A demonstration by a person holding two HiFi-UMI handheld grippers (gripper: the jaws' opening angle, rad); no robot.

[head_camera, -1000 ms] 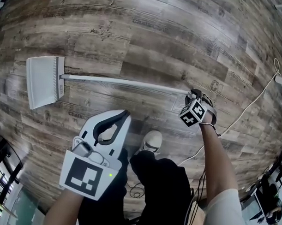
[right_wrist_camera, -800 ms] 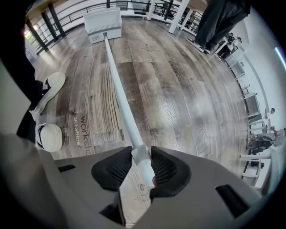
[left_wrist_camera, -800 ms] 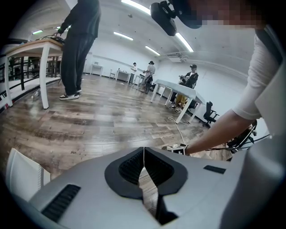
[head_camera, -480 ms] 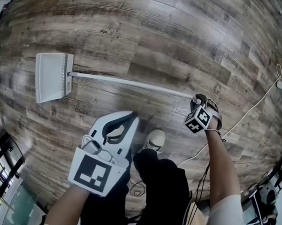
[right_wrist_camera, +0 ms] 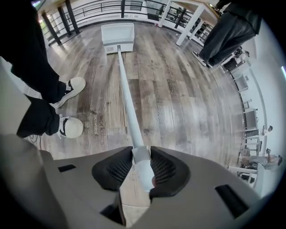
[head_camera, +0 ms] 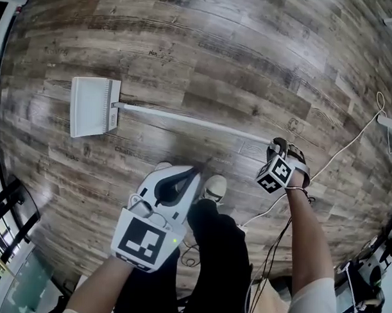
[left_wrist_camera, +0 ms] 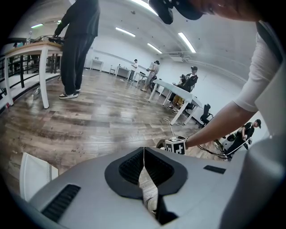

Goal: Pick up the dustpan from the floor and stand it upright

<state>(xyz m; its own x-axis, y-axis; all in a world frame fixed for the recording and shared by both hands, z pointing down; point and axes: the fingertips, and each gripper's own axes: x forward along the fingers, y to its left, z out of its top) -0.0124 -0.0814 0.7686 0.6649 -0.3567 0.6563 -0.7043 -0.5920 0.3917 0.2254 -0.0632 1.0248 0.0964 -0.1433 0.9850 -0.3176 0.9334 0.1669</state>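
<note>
**Right gripper lifting the handle end; the pan is still lying on the floor**

The right gripper is clenching the tip of the long white handle of the white plastic dustpan. Its jaws have just been closing a little tighter on that tube. Compared with 1 second ago, this gripper is sitting higher above the grey-brown wood-plank floor, so the handle is tilting up from its far end. The flat pan itself is still resting on the boards, well apart to the left. The left gripper is hanging with its 2 jaws pressed together on nothing. Judging from this, the pick-up is only beginning, and standing the dustpan upright is not yet done.
</note>
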